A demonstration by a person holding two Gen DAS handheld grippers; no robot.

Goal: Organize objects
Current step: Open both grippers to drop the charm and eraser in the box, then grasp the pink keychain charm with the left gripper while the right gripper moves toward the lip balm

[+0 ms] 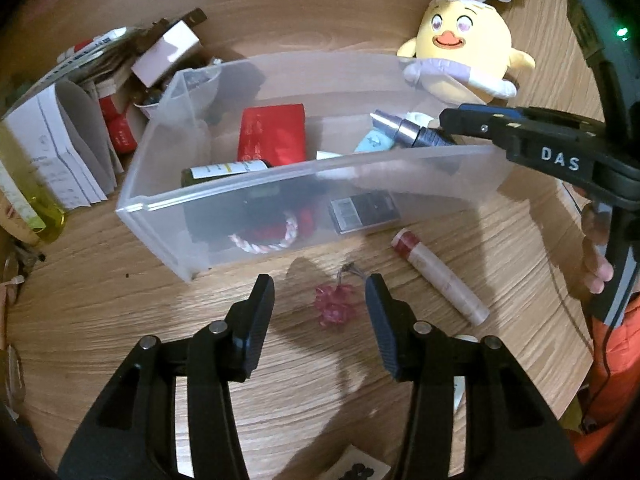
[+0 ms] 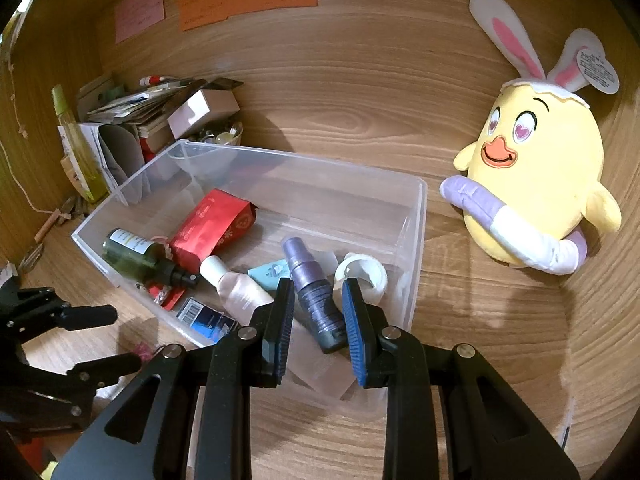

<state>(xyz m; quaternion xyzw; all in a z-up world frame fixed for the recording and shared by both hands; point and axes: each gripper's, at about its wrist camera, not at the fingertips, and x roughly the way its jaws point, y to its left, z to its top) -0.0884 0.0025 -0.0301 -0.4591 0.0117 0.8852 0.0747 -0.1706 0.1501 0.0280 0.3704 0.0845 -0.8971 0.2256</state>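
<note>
My left claw hangs with its jaws apart around one pink bead charm on the surface, pads not touching it. My right claw is clamped on one purple spray bottle over the clear bin, which already holds several things. One pink tube lies loose at the right.

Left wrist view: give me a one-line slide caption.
Open left gripper straddles a pink bead charm on the wooden table, in front of the clear plastic bin.
</note>
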